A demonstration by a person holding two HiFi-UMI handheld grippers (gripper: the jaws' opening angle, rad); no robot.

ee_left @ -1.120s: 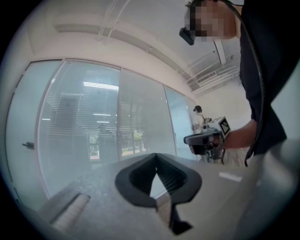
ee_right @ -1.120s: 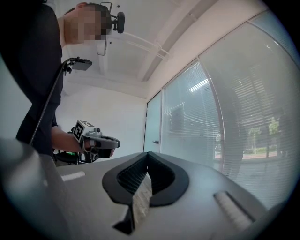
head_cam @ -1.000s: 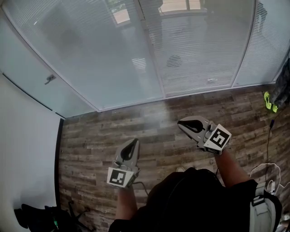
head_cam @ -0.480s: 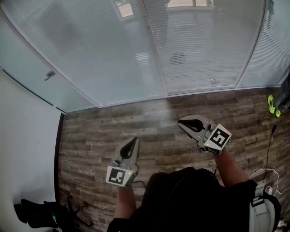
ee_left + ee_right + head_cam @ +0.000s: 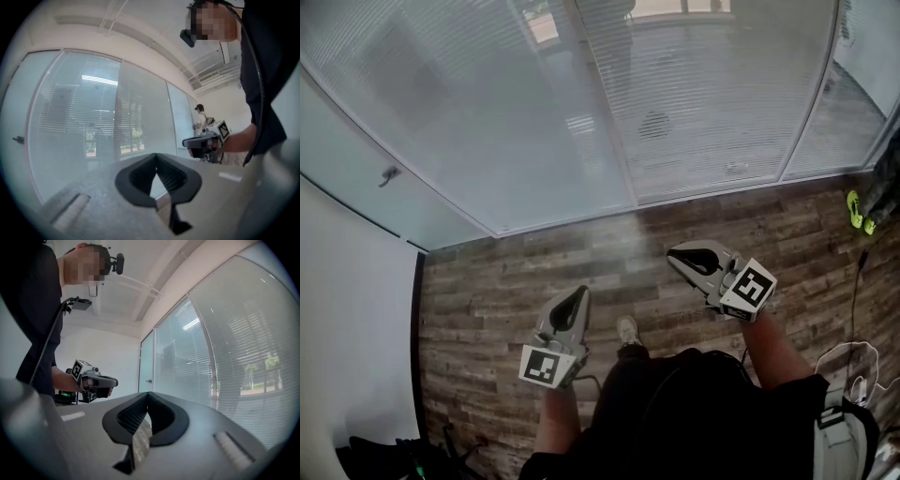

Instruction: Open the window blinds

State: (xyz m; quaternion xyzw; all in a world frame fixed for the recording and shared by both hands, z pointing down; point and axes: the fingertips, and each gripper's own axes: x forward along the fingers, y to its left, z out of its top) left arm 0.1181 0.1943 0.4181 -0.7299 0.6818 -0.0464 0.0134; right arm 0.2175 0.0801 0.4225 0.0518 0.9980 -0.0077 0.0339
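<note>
Closed white slatted blinds [image 5: 712, 94] hang behind a glass wall across the top of the head view; they also show in the left gripper view [image 5: 75, 122] and the right gripper view [image 5: 234, 348]. A small control fitting [image 5: 737, 169] sits low on the middle pane. My left gripper [image 5: 578, 293] is held level over the wood floor, well short of the glass, shut and empty. My right gripper [image 5: 675, 255] is beside it, a little nearer the glass, also shut with nothing in it. Each gripper view shows its own jaws pressed together at the tips [image 5: 156, 155] [image 5: 148, 393].
Wood-plank floor [image 5: 516, 272] runs to the glass. A white wall [image 5: 347, 309] and a glass door with a handle [image 5: 390, 174] are on the left. Green shoes [image 5: 860, 211] and cables [image 5: 853, 356] lie at the right. Dark gear [image 5: 394, 455] sits bottom left. A distant person [image 5: 202, 119] stands by the far wall.
The person has stepped along the floor: a light shoe now shows between the grippers and the glass wall has shifted slightly. Both grippers stay shut in the same pose.
</note>
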